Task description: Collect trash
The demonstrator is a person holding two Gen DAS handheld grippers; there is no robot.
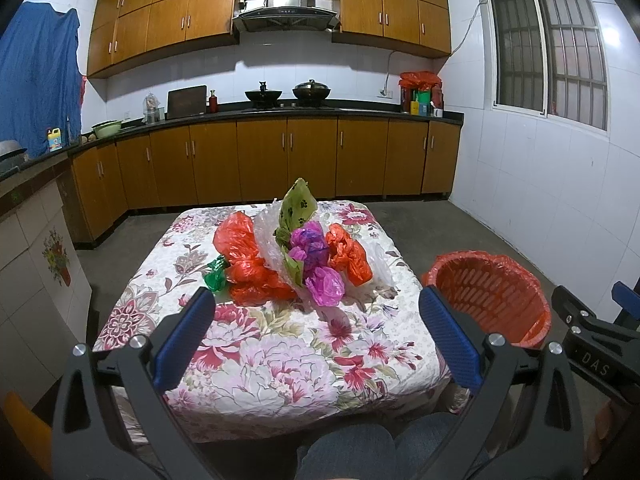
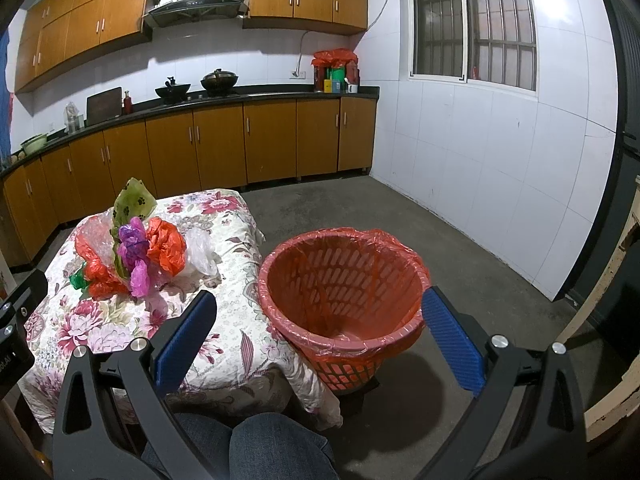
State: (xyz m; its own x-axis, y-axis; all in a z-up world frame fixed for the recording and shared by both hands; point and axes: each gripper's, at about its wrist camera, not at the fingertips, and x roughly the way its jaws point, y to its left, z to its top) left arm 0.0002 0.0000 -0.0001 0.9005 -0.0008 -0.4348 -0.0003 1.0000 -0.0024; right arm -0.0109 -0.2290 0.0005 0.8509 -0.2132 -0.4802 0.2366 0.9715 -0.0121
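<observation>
Our left gripper [image 1: 316,336] hangs with jaws spread wide and empty over the near edge of the floral-clothed table [image 1: 280,376]; our right gripper [image 2: 320,336] gapes just as empty toward the red-lined basket bin [image 2: 344,280] standing beside the table. The trash, a heap of crumpled plastic bags [image 1: 296,256], sits mid-table, well apart from both. We judge them light, soft and slippery, best pinched at a bunched fold.

bags [image 1: 296,256]: crumpled plastic, heaped mid-counter; red, clear, green paw-print, purple, pink, small dark green at the left edge | bin [image 2: 344,280]: red slatted basket, red liner over rim, upright, on floor just beside counter
</observation>
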